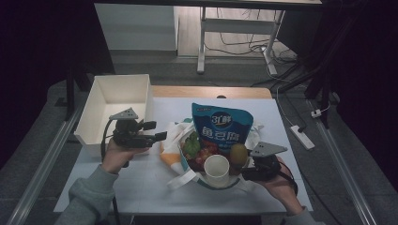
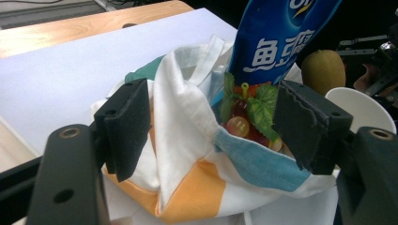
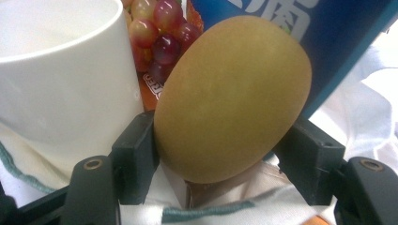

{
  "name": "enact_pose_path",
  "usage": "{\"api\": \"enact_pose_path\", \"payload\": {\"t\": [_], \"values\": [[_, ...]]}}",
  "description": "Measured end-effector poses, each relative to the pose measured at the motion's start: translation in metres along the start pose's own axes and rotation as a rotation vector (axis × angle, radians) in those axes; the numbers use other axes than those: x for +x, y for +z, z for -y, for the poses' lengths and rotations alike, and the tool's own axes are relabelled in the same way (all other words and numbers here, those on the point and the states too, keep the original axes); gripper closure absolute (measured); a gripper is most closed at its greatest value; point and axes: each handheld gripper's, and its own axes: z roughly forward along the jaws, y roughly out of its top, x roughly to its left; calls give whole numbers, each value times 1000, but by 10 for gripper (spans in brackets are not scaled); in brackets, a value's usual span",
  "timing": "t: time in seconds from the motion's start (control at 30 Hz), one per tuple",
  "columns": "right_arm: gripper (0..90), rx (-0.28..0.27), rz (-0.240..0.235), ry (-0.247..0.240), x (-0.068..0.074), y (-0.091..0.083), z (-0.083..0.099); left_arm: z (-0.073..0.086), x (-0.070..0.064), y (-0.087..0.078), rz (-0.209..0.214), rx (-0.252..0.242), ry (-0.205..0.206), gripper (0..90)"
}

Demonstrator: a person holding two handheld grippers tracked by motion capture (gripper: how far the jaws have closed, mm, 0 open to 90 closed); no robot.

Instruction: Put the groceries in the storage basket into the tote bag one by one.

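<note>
Right gripper (image 1: 245, 169) sits at the near right edge of the cloth bag (image 1: 180, 161), jaws closed against both flanks of the kiwi (image 3: 233, 98), which stands upright at the bag's mouth, just beside the white cup (image 1: 217, 169). Whether it rests on anything below cannot be told. Left gripper (image 1: 157, 131) hangs at the bag's left side, jaws wide apart and holding nothing; in the left gripper view they straddle the bunched white-and-orange cloth without pinching it. Behind the cup lie grapes (image 1: 202, 154) with green leaves, and behind those the blue snack pouch (image 1: 222, 125) stands tall. Judged step: kiwi gripped at the bag mouth, either going in or coming out; direction not determinable. Next move likely calls for the left jaws to close on the fabric edge and steady the opening while the right carries the fruit clear of the cup. Surface: white sheet over a wooden table (image 1: 211, 92); empty white box (image 1: 117, 101) at far left. Beyond: dim room, desk frame, floor cables, power strip (image 1: 302, 137).
</note>
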Motion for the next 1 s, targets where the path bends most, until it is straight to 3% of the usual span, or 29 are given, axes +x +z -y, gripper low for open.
{"api": "enact_pose_path", "payload": {"t": [0.4,1.0], "values": [[272,3,-8,7,1,3,-3,4,5,2,-30,19,-4,288],[249,-43,-24,60,-4,-17,5,8,7,2,-41,28,-4,289]]}}
